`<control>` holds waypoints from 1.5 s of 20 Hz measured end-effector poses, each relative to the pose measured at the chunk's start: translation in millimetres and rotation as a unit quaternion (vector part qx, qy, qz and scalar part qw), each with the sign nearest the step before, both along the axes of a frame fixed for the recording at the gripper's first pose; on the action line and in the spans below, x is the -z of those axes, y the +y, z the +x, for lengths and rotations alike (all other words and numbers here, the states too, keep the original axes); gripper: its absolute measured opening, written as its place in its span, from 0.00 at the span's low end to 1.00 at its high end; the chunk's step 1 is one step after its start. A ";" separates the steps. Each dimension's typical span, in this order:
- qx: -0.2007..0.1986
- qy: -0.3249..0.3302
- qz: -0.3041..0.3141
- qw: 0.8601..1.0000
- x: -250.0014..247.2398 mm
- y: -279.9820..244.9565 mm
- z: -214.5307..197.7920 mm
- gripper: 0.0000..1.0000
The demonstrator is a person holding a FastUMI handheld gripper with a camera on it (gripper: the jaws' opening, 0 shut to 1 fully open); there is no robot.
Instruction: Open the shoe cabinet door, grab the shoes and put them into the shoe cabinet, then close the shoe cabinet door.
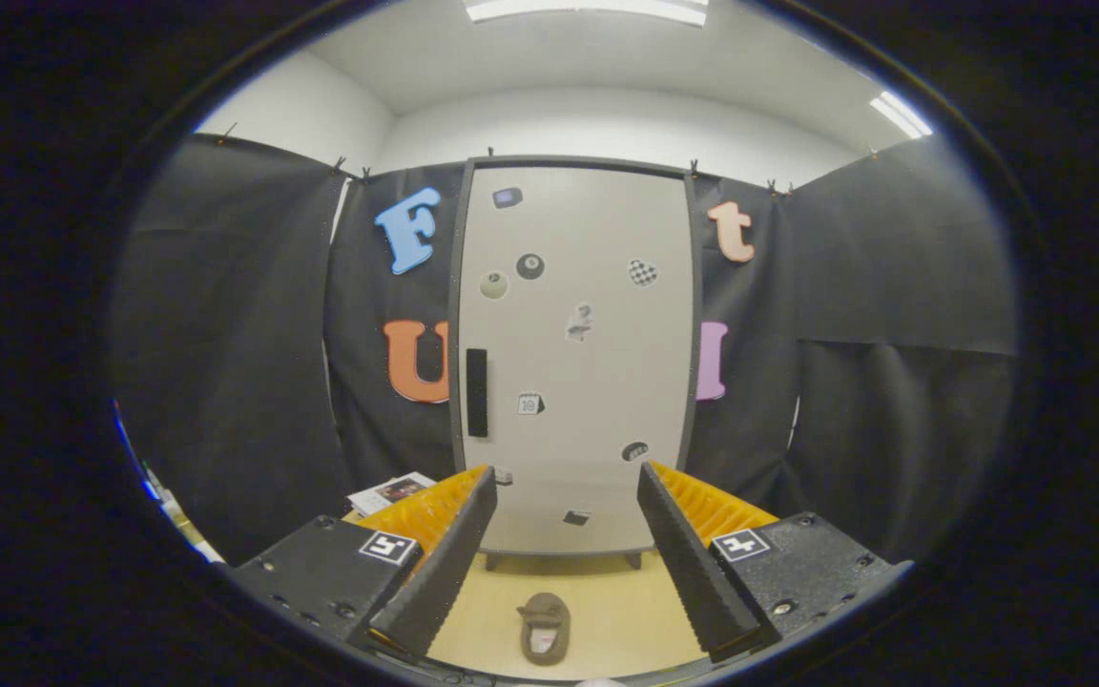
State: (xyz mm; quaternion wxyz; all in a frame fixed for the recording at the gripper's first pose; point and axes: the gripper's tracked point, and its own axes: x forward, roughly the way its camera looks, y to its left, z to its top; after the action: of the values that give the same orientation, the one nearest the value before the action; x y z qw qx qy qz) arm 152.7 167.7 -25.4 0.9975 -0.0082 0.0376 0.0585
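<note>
straight ahead of the hand-held gripper (569,534), well beyond its fingers: booth wall of black cloth (893,315), hung in panels behind and to both sides. in front of that cloth, centred on the gap between the fingers: tall shoe cabinet (578,363), pale door shut, dark frame around it, short feet resting on the counter (626,611). on the door's left edge, about mid-height: dark upright handle (477,392). scattered over the door face: several small stickers (529,266), too small to make out in detail. underneath, running from the cabinet's feet back toward the fingers: light wooden counter surface. to the left of the left finger, near the foot of the cloth: a flat printed booklet or magazine (389,492), partly hidden by the finger. between the two fingers and low down, well short of the cabinet: one dark slipper-like shoe (544,627), lying flat on the counter, opening turned toward the gripper, touching neither finger. fingers spread wide apart, gripping nothing, both pointing at the closed door.
</note>
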 end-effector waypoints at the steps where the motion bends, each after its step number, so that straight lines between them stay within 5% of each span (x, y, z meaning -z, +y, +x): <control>1: -0.005 0.002 0.002 1.000 0.2 12.1 17.9 0.98; 10: -0.054 -0.013 -0.008 0.998 -13.5 90.9 166.7 0.97; 17: -0.073 -0.005 0.000 0.997 -2.8 120.7 230.8 0.91; 19: -0.078 -0.005 0.000 0.997 0.1 127.1 233.9 0.83; 22: -0.066 -0.005 -0.004 0.998 2.5 130.0 241.8 0.51; 30: -0.065 0.000 -0.013 0.998 3.8 127.4 241.8 0.36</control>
State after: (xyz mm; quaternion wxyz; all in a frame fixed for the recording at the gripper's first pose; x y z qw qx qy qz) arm 394.5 295.1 -29.2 0.9914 -0.0240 0.0381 0.1230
